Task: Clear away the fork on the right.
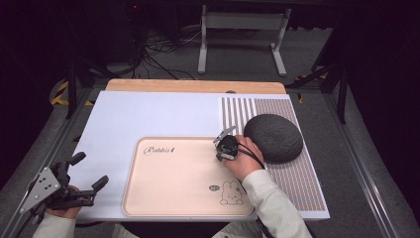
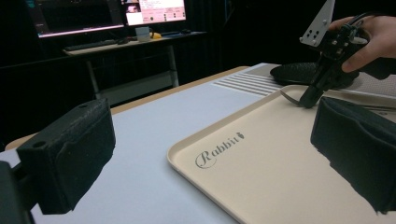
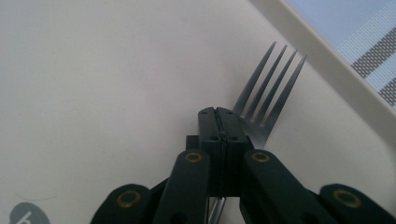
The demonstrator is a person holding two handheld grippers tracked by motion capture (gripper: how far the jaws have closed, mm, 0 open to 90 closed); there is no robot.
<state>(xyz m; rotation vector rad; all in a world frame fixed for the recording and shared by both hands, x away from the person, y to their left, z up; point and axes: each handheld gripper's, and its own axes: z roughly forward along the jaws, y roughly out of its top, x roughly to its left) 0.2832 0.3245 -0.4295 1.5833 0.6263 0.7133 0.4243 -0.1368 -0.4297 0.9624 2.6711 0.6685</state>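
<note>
Your right gripper (image 1: 224, 147) tips down over the tray (image 1: 163, 198), jaws clamped on the fork (image 3: 268, 95). Your left gripper (image 1: 81, 173) rests level, jaws apart. The dark cushion (image 1: 273, 137) sits just beside your right hand.

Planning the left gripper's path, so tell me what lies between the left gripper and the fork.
Only bare tray. In the high view, the left gripper is off its left edge, and the fork is in the right gripper at the far right corner.
</note>
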